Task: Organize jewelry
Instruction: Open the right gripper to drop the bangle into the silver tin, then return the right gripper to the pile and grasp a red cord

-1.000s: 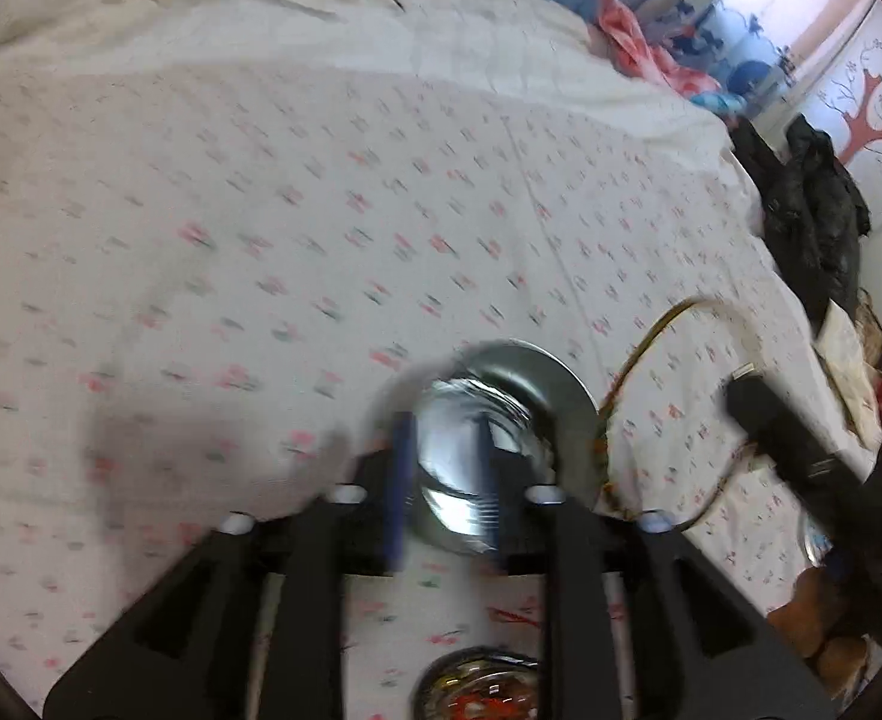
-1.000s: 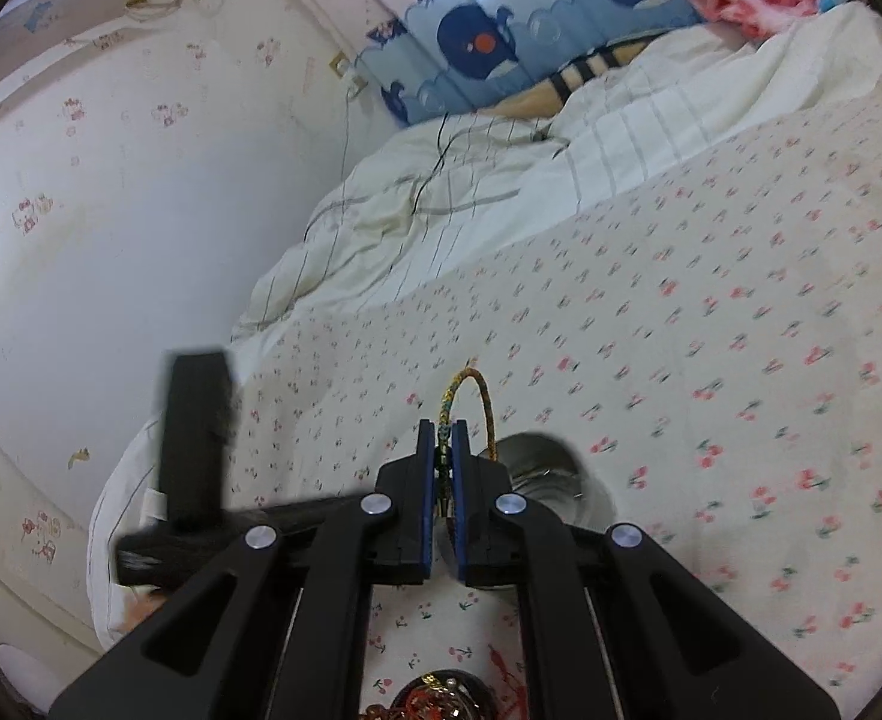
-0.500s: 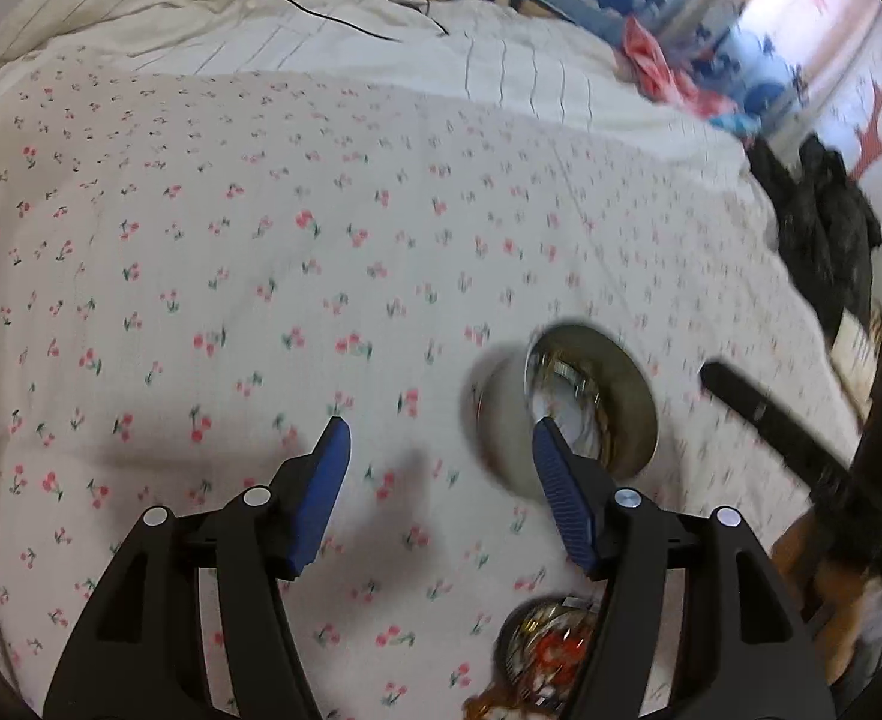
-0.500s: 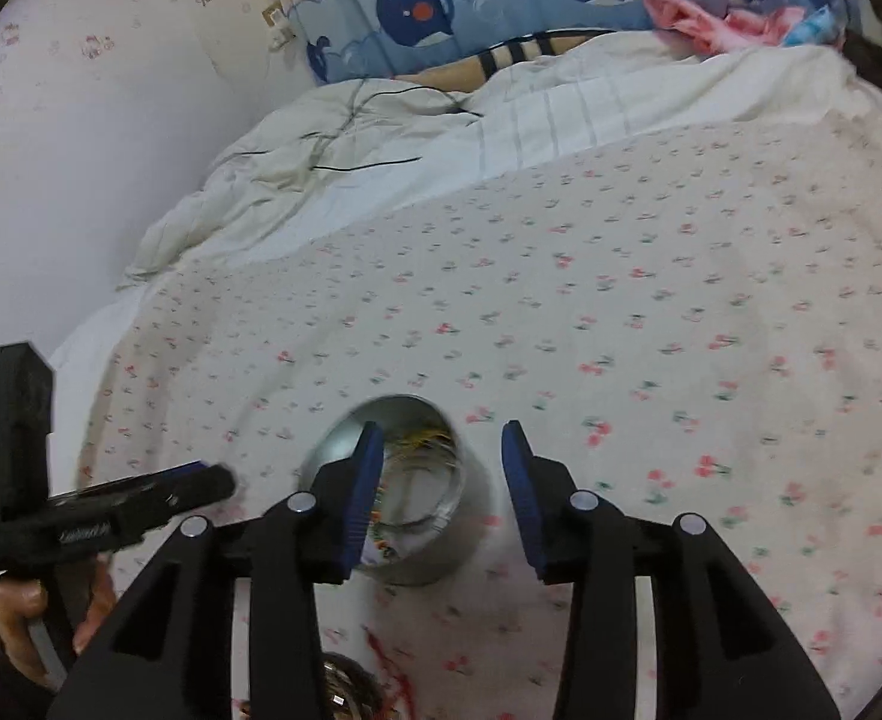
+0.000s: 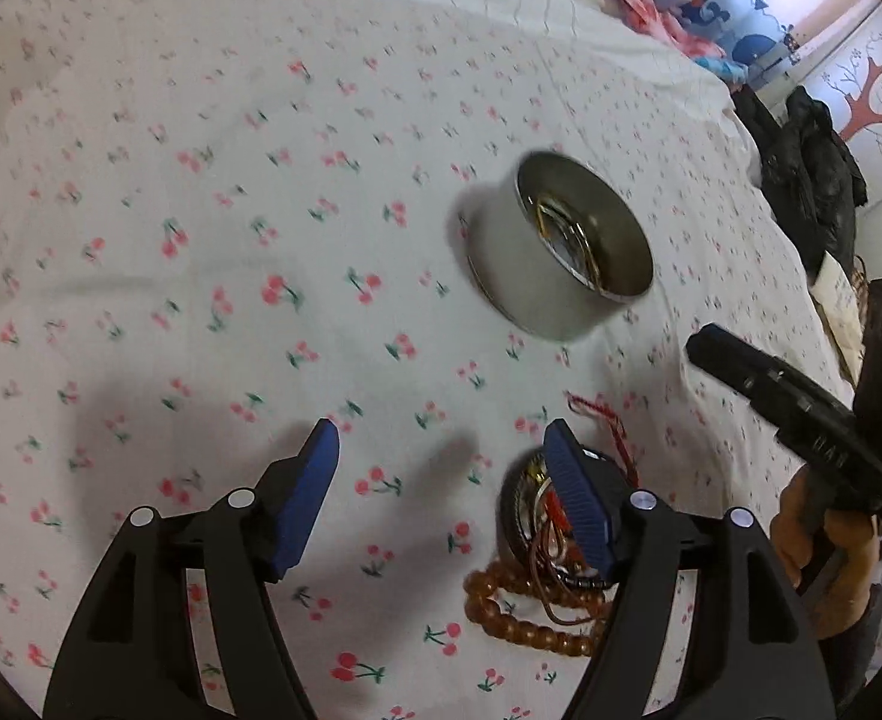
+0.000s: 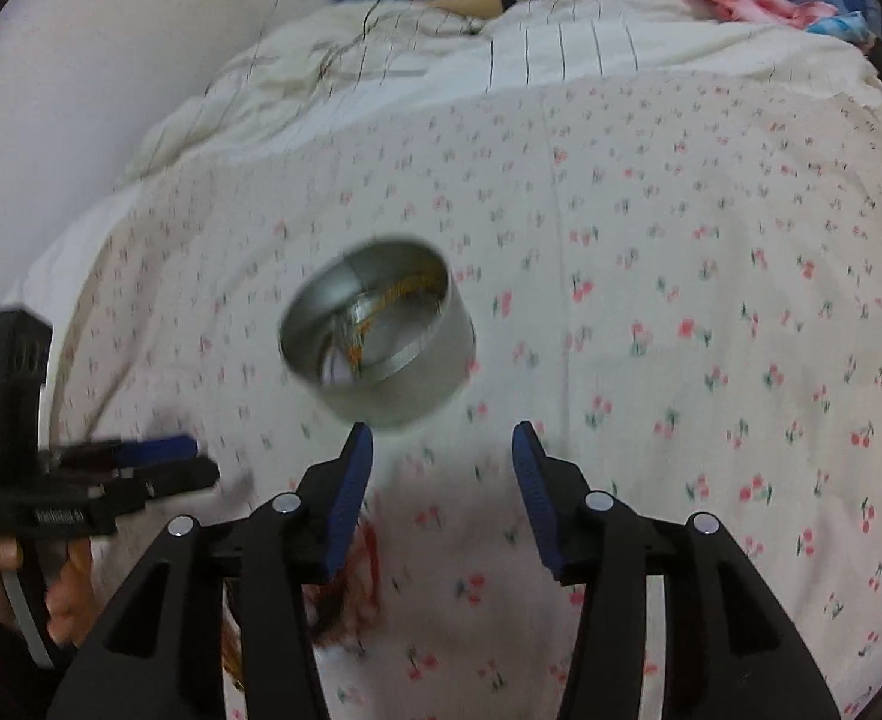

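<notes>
Silver metal is the round tin (image 5: 552,255) we see right of centre in the left wrist view, standing on the cherry-print sheet (image 5: 201,240) with gold jewelry (image 5: 561,228) inside. Our left gripper (image 5: 441,456) is opening, with nothing between its jaws. Lower right, the amber beads (image 5: 519,612) lie beside a small dark dish (image 5: 525,510). Our right gripper (image 6: 441,450) is also opening with nothing between its jaws, just below the tin (image 6: 381,336).

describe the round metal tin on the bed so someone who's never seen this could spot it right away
Start at the cherry-print bedsheet. The silver tin stands lidless in the open, thin gold jewelry inside. Unlike the dark dish with the amber bead strand, it is taller, shiny and straight-walled.
</notes>
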The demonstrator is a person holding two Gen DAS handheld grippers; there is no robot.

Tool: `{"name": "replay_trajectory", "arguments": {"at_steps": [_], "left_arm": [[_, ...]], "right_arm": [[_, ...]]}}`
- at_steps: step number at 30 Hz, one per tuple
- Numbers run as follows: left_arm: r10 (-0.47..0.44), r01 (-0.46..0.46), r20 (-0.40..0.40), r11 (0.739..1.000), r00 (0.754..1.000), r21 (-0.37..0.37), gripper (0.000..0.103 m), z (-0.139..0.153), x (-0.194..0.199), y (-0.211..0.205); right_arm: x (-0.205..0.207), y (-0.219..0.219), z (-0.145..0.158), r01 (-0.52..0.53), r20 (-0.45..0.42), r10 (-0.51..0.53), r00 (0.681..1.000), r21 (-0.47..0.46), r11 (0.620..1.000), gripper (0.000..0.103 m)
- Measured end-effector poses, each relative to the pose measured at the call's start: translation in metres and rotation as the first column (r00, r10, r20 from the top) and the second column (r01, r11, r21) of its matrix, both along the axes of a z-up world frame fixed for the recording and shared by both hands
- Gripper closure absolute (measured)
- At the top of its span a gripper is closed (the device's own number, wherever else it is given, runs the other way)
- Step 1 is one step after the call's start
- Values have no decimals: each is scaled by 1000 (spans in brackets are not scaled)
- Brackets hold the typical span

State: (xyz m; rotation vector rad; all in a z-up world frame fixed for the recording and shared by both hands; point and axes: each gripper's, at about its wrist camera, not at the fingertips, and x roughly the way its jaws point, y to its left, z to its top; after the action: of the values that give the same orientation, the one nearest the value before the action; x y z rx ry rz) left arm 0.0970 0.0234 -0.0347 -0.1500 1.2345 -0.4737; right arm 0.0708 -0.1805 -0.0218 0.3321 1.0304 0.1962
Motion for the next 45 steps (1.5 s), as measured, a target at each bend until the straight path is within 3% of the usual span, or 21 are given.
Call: {"name": "replay_trajectory", "arguments": {"at_steps": [4,8,11,14,19,28,32,34,35,40,41,43,44,45], "left_arm": [[-4,3,-33,999,999,-35,36,-4,-4,-2],[-2,-1,-56,998,998,-56,35,-8,-7,-4],[6,-9,-60,999,998,-42,35,-10,-7,-5],[3,-6,-67,999,998,-47,34,-9,-7,-5],[-17,14,-70,999,997,-51,32,-9,-8,-8],[-94,90,-70,995,993,-47,31,-5,-19,-25],[-62,58,-72,997,995,-55,30,-5,-16,-18],[-64,57,-83,995,995,-77,30,-4,-16,-17],[-81,74,-83,994,993,-76,30,-4,-17,-19],[-133,132,-43,990,990,-41,30,-1,-26,-36],[-142,141,-27,990,990,-22,30,1,-28,-40],[-163,163,-12,987,987,10,36,1,-31,-46],[-174,175,-7,984,985,32,54,-1,-33,-49],[-186,186,-15,981,982,44,66,-3,-33,-52]], "right_arm": [[-10,4,-11,-70,-45,69,997,-16,997,55],[-13,3,-20,-94,-71,108,992,172,981,57],[-8,10,-26,-102,-84,126,988,248,963,62],[-2,23,-33,-101,-105,130,986,248,963,66],[-1,30,-41,-88,-115,122,986,259,962,99],[-12,-6,-25,-27,-57,44,997,281,959,99],[-12,-7,-34,-13,-106,47,993,301,953,98],[-13,-12,-37,22,-125,17,992,309,951,74],[-14,-15,-37,34,-122,5,993,313,949,50],[-11,4,-38,-6,-106,38,994,284,959,49],[-10,10,-40,-17,-100,46,994,273,962,54],[-7,18,-43,-30,-99,57,993,252,967,79],[-6,22,-46,-34,-105,61,993,241,970,97],[-6,23,-47,-33,-102,58,993,236,971,99]]}}
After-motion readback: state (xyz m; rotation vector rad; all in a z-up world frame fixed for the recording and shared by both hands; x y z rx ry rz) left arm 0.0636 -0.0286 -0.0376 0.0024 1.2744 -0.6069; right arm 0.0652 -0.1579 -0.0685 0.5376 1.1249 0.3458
